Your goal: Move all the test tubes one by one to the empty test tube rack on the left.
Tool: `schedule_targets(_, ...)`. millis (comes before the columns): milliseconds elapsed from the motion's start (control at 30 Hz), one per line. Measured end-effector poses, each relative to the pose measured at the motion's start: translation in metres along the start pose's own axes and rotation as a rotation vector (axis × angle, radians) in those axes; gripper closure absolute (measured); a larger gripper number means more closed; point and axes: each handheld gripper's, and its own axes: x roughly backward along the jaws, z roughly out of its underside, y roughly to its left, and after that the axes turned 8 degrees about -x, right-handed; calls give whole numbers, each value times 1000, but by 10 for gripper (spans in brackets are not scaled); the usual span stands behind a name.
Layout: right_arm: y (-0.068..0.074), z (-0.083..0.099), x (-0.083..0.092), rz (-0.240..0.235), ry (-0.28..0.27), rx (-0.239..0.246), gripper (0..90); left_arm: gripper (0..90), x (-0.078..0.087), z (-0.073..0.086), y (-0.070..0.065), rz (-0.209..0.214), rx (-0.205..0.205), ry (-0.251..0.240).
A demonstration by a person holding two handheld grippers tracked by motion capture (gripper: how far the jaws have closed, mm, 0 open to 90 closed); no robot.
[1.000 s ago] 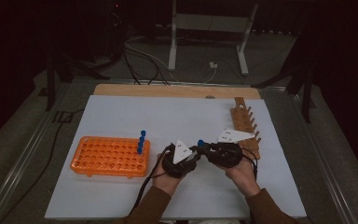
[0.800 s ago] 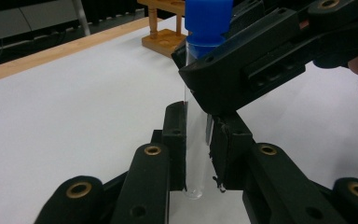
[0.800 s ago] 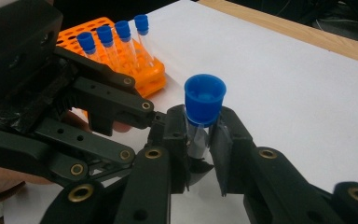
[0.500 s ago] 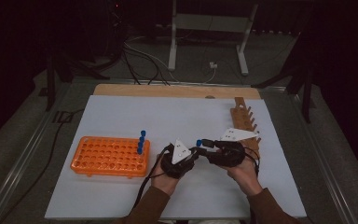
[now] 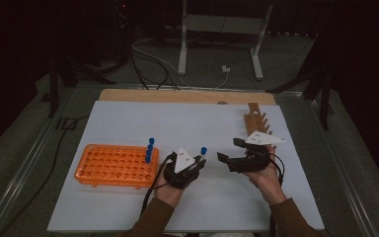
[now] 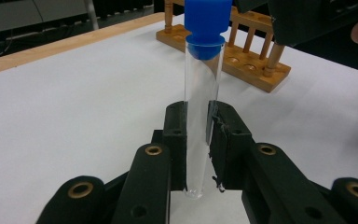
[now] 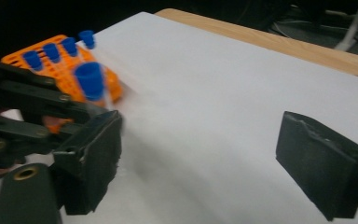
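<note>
The left gripper (image 6: 196,154) pinches a clear glass test tube with a blue cap (image 6: 201,112) between its 2 black pads, which press on the tube's lower part from either side. In the left gripper view the tube stands along the jaws, its long axis running from the rounded bottom just behind the pads up to the blue cap at the far end. In the high view the left gripper (image 5: 197,160) sits near the middle of the white table top (image 5: 128,123), and the tube's cap (image 5: 204,150) points away from the person and up, tilted slightly to the right. The right gripper (image 5: 228,151) is just to the right of it, apart from the tube; its jaws have just been opening, now stand spread wide, and hold nothing between them. Left of the left gripper lies an orange plastic tube rack (image 5: 113,165) with 3 more blue-capped tubes (image 5: 150,149) standing upright at its right end. Behind the right gripper is a brown wooden peg rack (image 5: 256,121).
</note>
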Motion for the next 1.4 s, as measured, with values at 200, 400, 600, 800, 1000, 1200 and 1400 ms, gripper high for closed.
schedule_targets(200,-9,2,5,29,-10,-13,38,783,6,3,3,-3,5,1)
schedule_targets(400,-16,6,9,53,-22,-28,24,783,15,7,8,-6,12,2)
schedule_targets(600,-22,10,13,67,-23,-43,8,783,24,11,12,-11,21,-1)
schedule_targets(800,-27,13,16,85,-29,-60,7,782,33,16,15,-16,24,5)
schedule_targets(1000,-30,15,20,91,-38,-69,6,782,43,20,18,-18,21,6)
schedule_targets(1200,-32,16,22,98,-38,-71,6,782,57,26,23,-20,22,8)
schedule_targets(1400,-33,16,24,101,-49,-77,6,782,70,30,28,-17,23,-11)
